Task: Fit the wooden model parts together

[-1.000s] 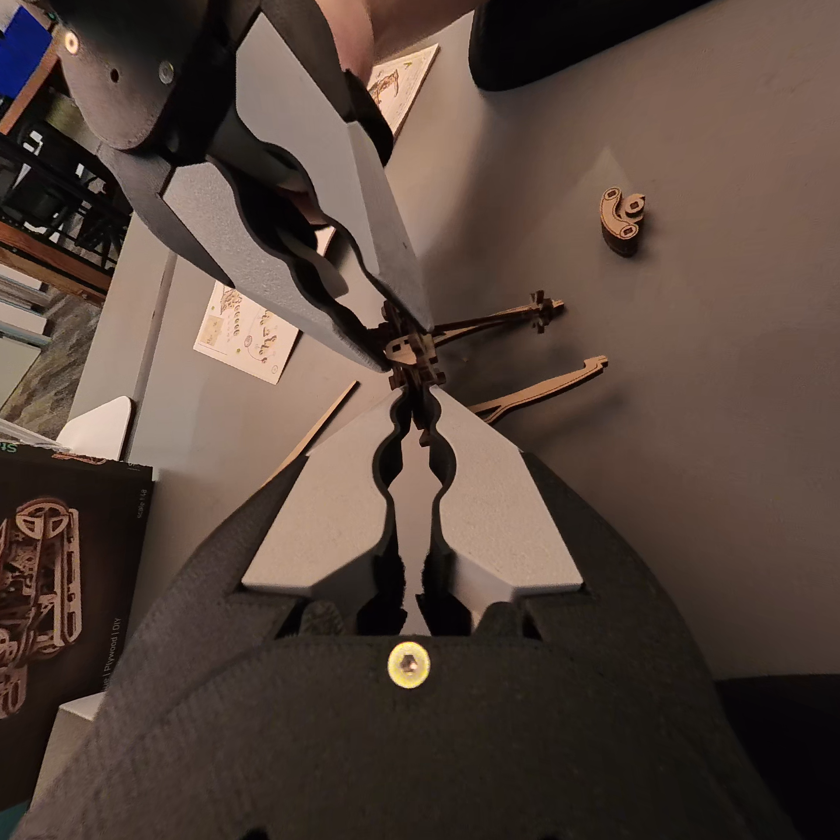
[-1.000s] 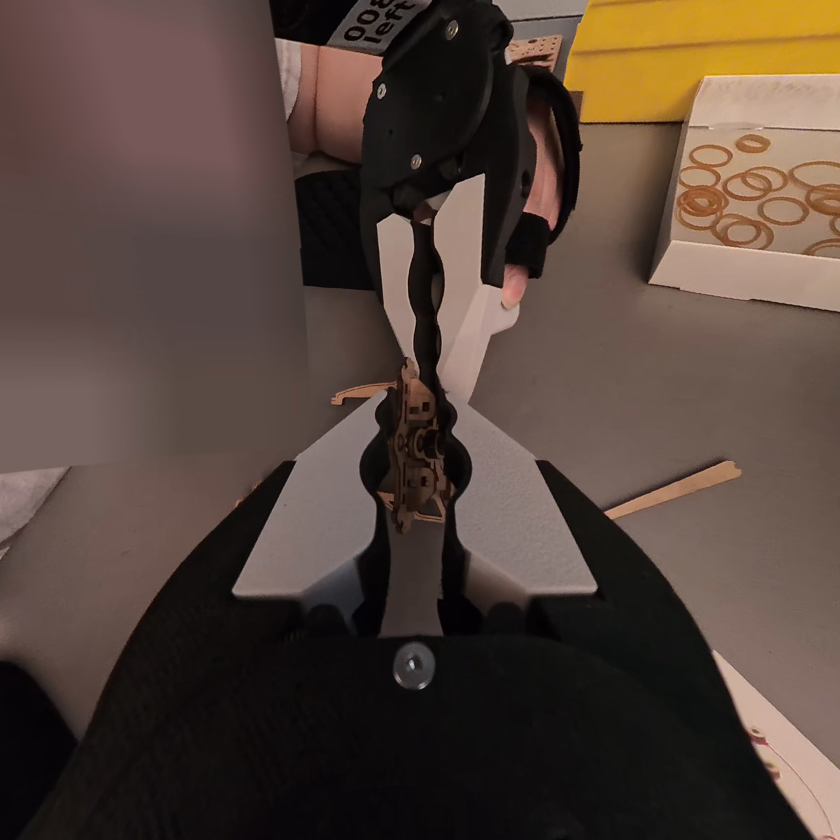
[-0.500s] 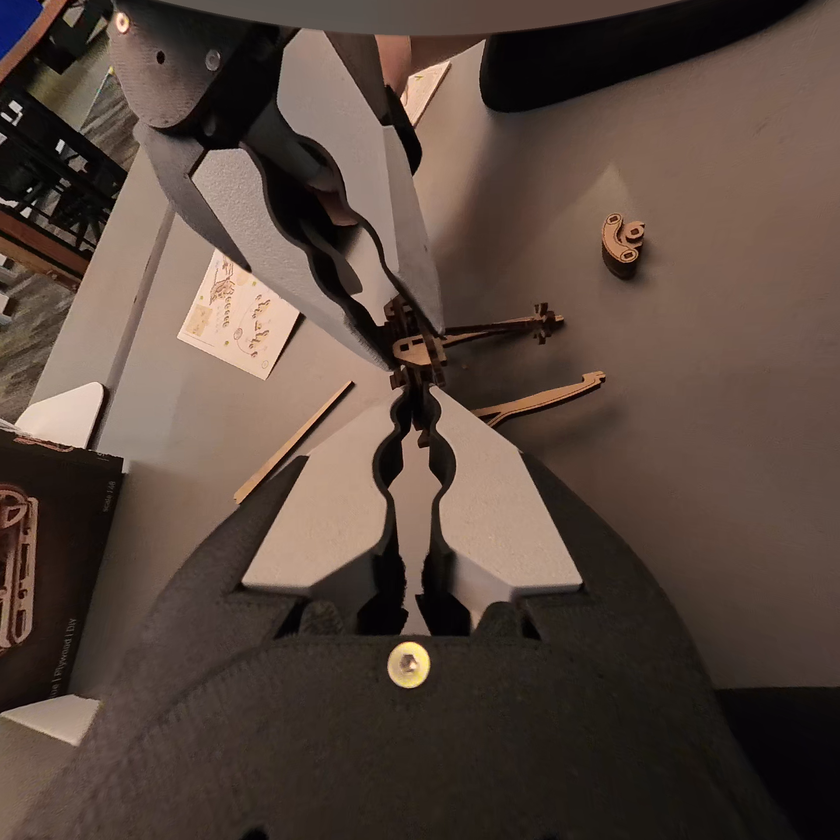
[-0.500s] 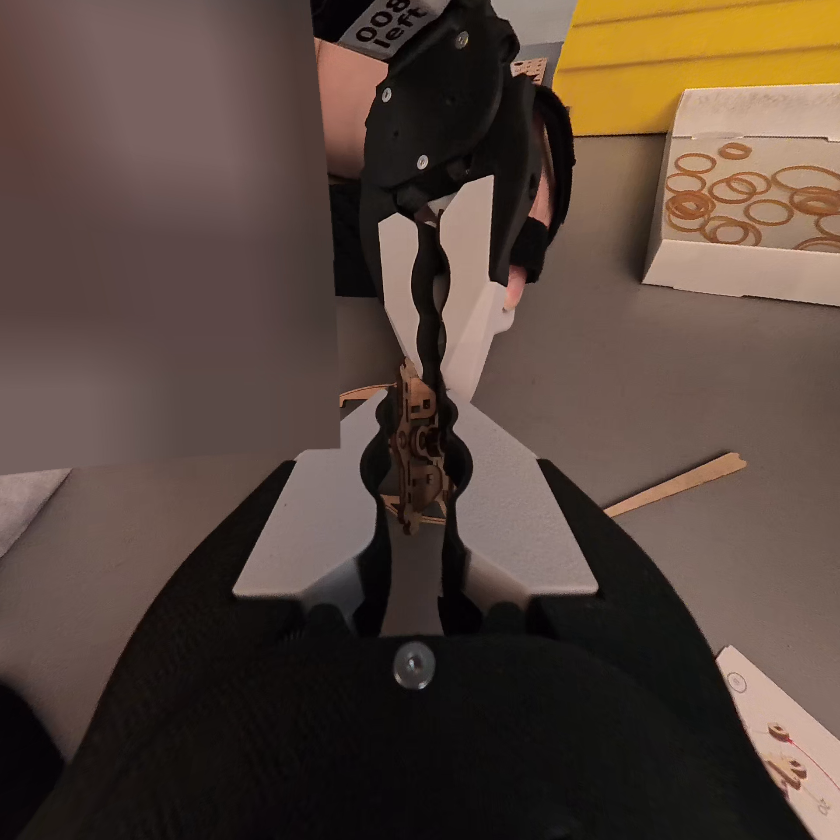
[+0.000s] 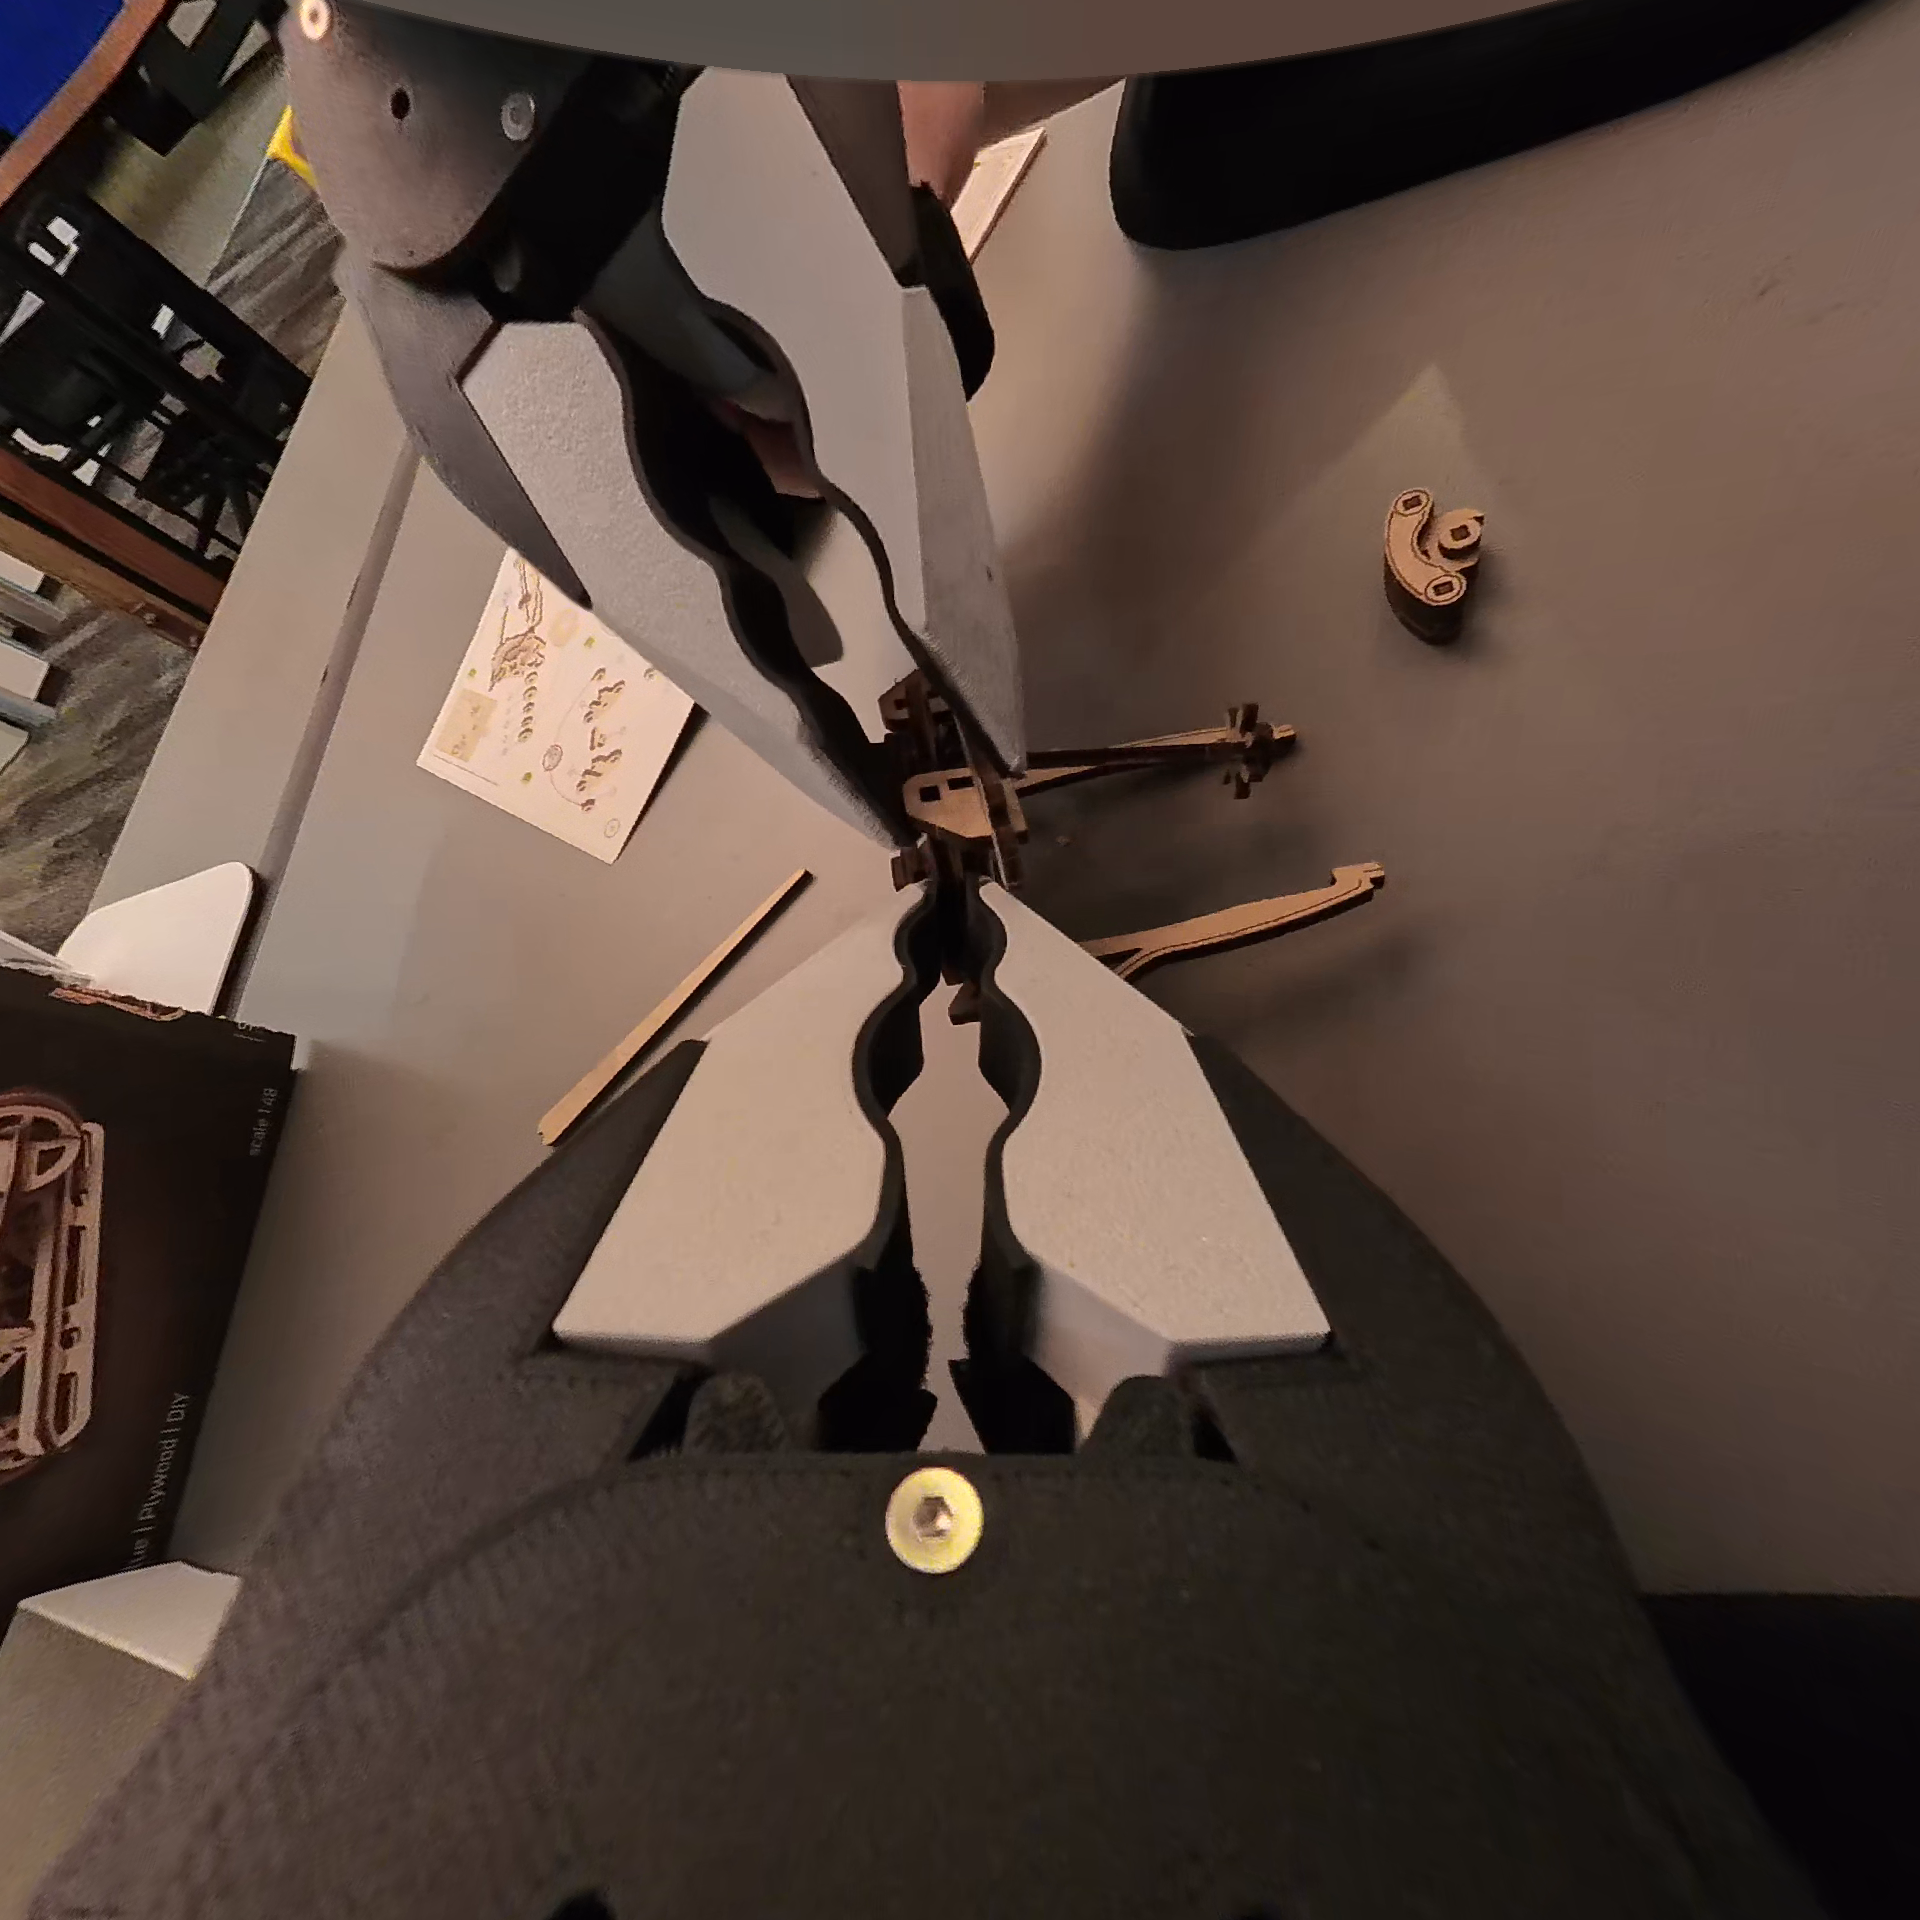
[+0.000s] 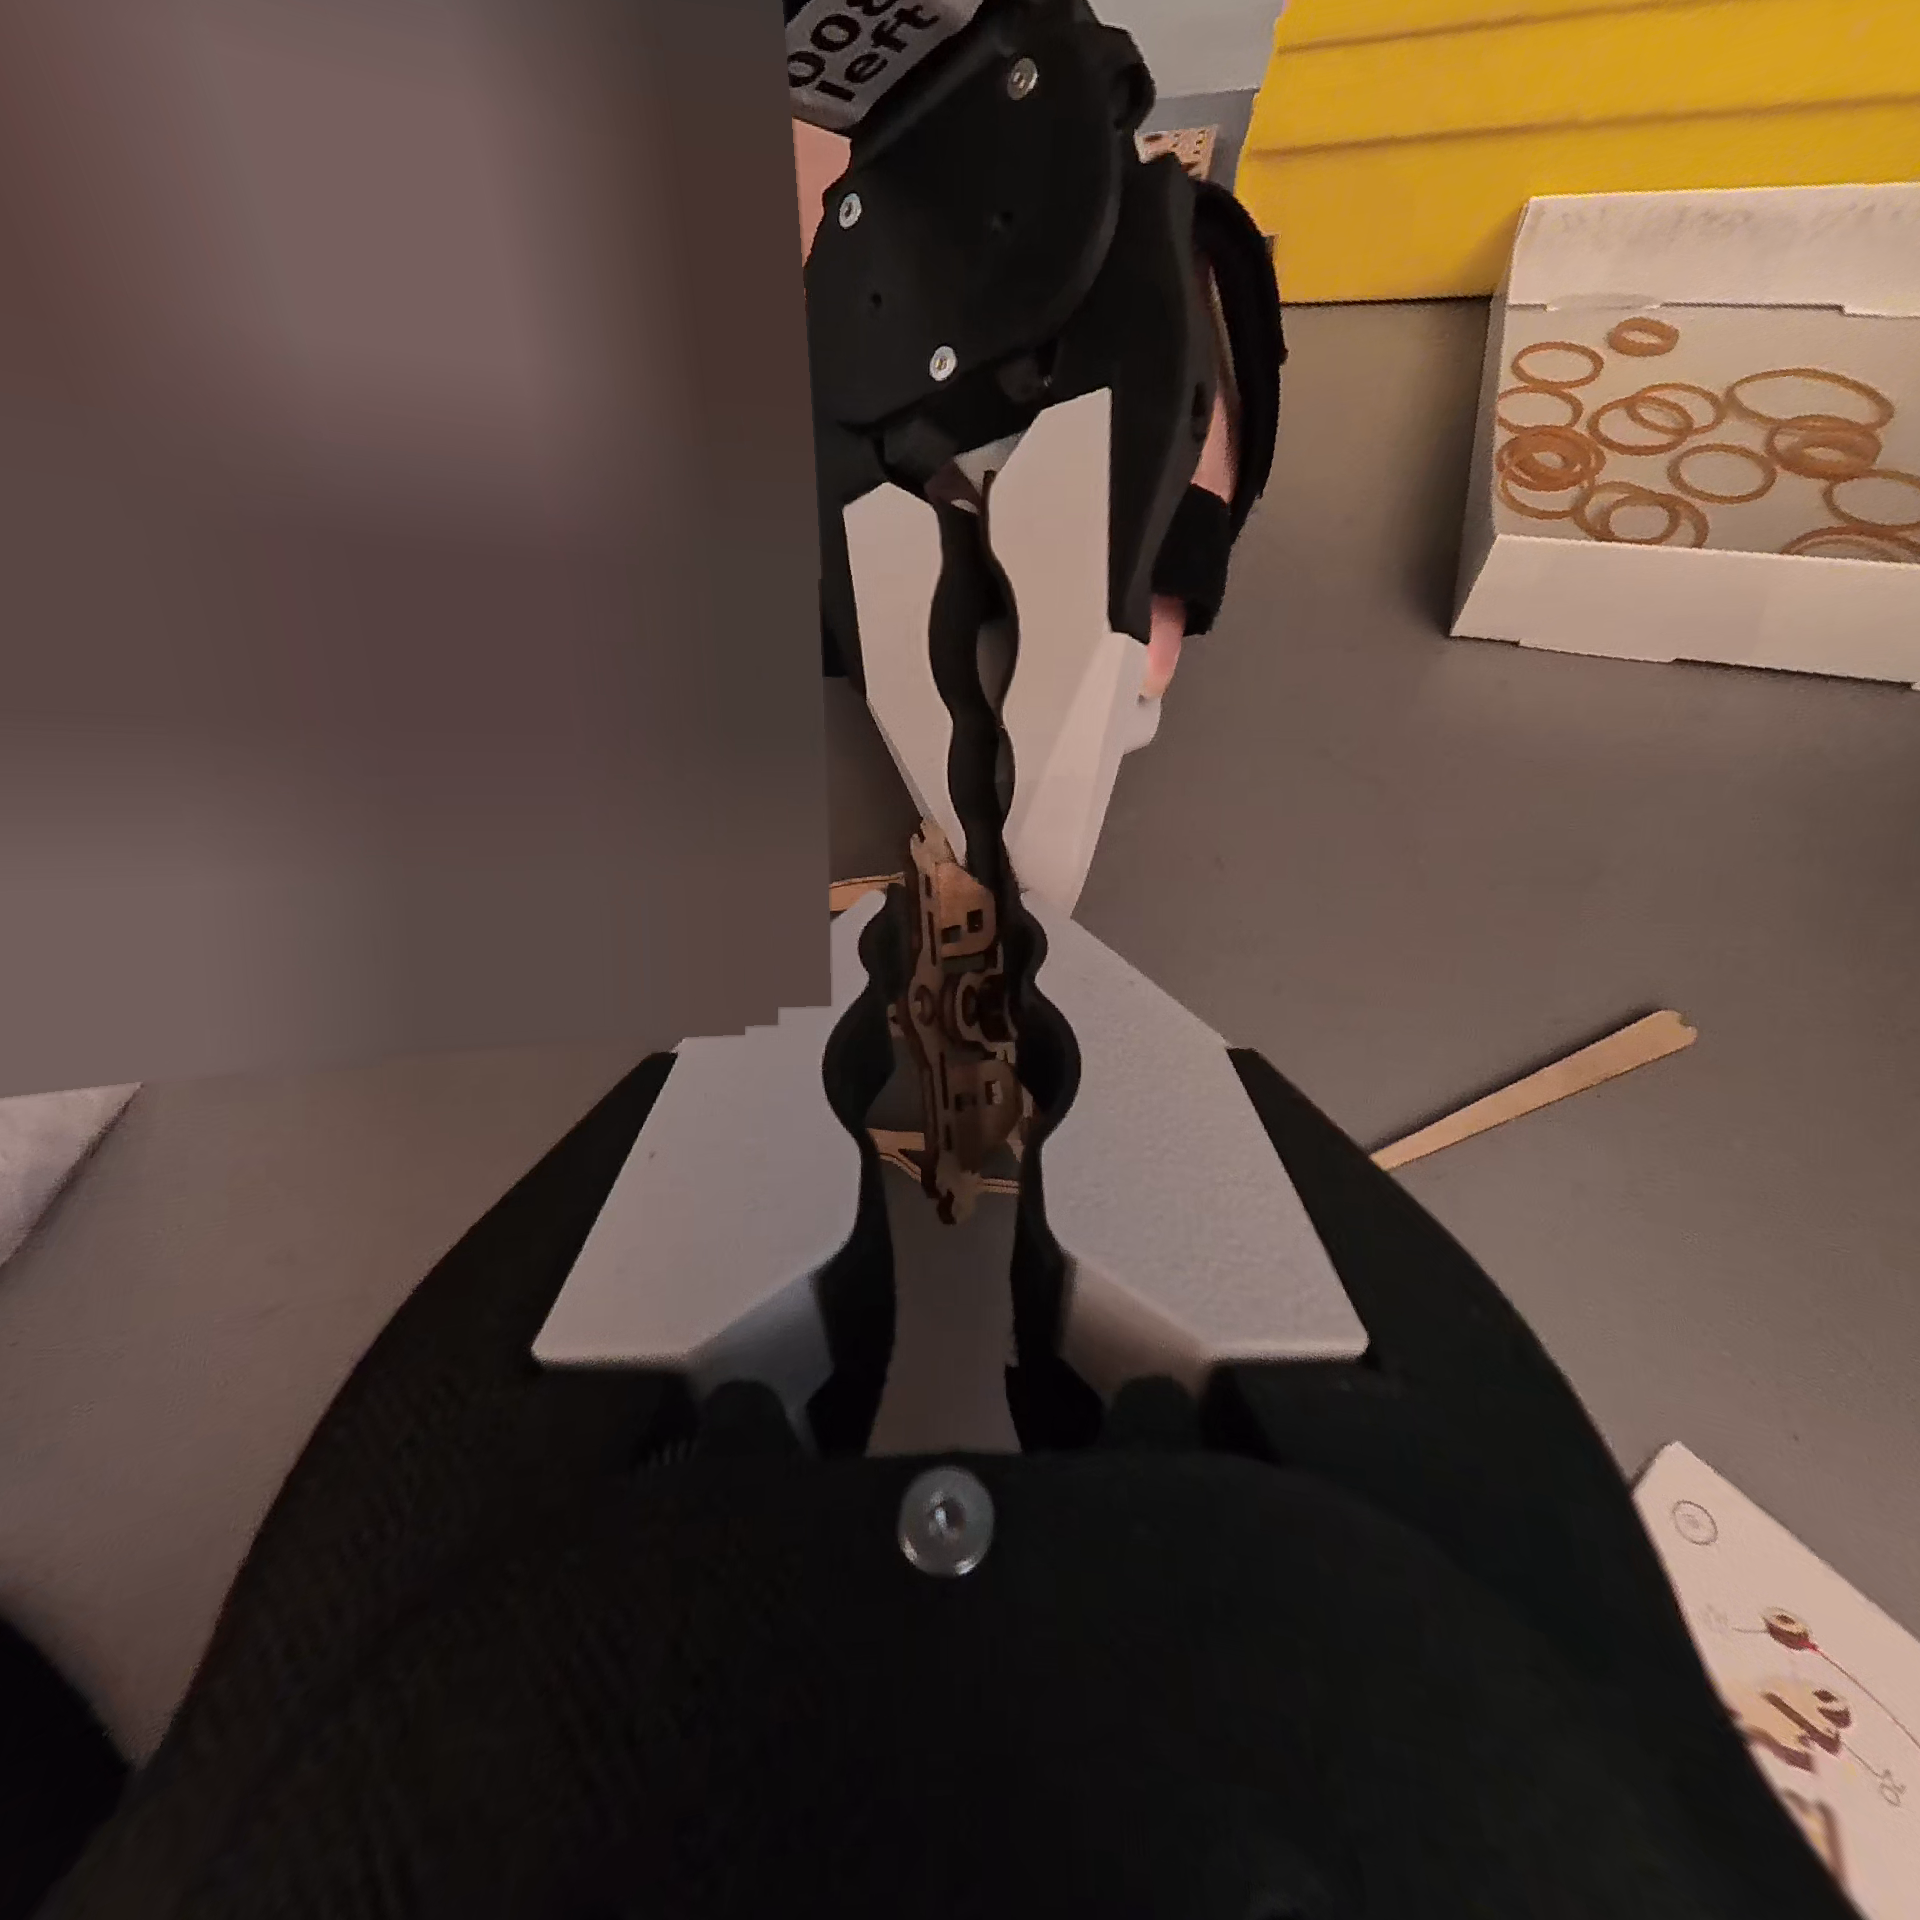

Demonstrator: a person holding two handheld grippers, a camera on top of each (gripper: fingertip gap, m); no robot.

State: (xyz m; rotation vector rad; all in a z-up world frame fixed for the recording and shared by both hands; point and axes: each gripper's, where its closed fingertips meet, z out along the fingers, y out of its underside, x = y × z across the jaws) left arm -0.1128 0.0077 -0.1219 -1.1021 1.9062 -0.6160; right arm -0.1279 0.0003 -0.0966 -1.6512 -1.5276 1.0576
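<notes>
A small wooden model assembly (image 5: pixel 968 808) of slotted plywood parts hangs above the grey table (image 5: pixel 1558 1143), held between both grippers. My left gripper (image 5: pixel 953 900) is shut on its near edge. My right gripper (image 5: pixel 943 792) comes down from the upper left and is shut on its far side. A thin wooden arm (image 5: pixel 1174 746) sticks out from it to the right. In the right wrist view the assembly (image 6: pixel 961 1049) stands on edge between my right gripper's (image 6: pixel 961 935) jaws, and the left gripper (image 6: pixel 982 871) pinches its top.
On the table lie a flat wooden lever (image 5: pixel 1247 914), a curved wooden piece (image 5: pixel 1429 561), a thin wooden stick (image 5: pixel 675 1003) and an instruction sheet (image 5: pixel 556 717). A dark kit box (image 5: pixel 104 1299) is at the left. A white box of rings (image 6: pixel 1714 457) and a yellow box (image 6: pixel 1558 135) stand at the back right. About 10 cm separates my right fingertips from the curved wooden piece (image 5: pixel 1429 561).
Both grippers keep hold of the assembly. The right gripper has swung a little to the right and more upright over it in the left wrist view.
</notes>
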